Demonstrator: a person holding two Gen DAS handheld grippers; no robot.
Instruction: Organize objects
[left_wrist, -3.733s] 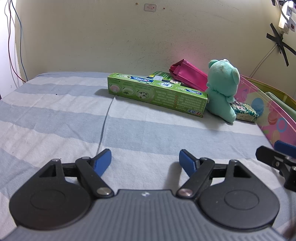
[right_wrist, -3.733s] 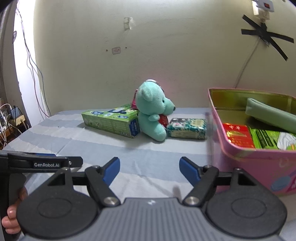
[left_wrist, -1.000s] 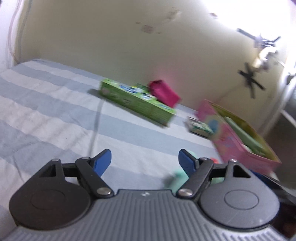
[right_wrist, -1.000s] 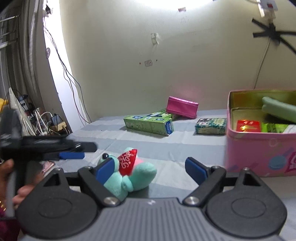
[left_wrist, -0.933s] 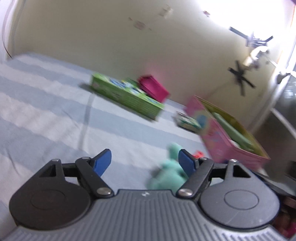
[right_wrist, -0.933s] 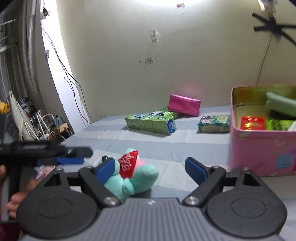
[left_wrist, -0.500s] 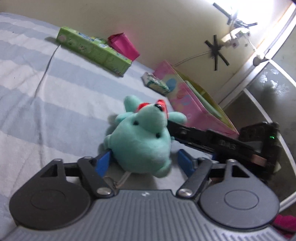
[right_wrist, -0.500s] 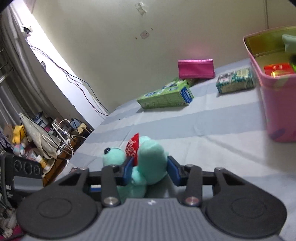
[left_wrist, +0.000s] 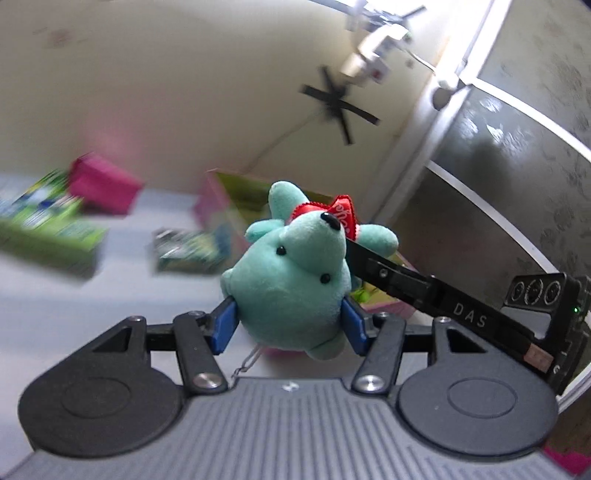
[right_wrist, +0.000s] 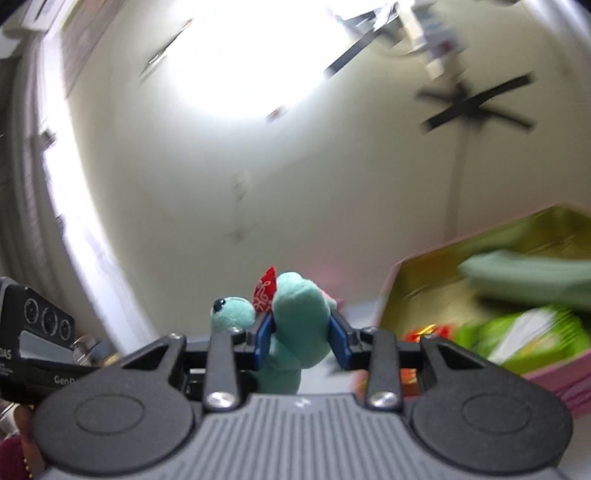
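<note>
Left wrist view: teddy bear (left_wrist: 291, 291), lying on the bed a second ago, now airborne, both grippers' fingers clamped on it, pink box (right_wrist: 480, 280) ahead.

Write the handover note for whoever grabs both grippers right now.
Left gripper: shut on the teddy's head.
Right gripper: shut on the teddy's body; both hold it in the air.
Pink tin: open, to the right of the teddy, already holding a green pouch and some packets.
On the bed, blurred: green box, pink box, small patterned box.
Done: teddy picked up.
Left: probably put the teddy in the tin, then the three boxes.
</note>
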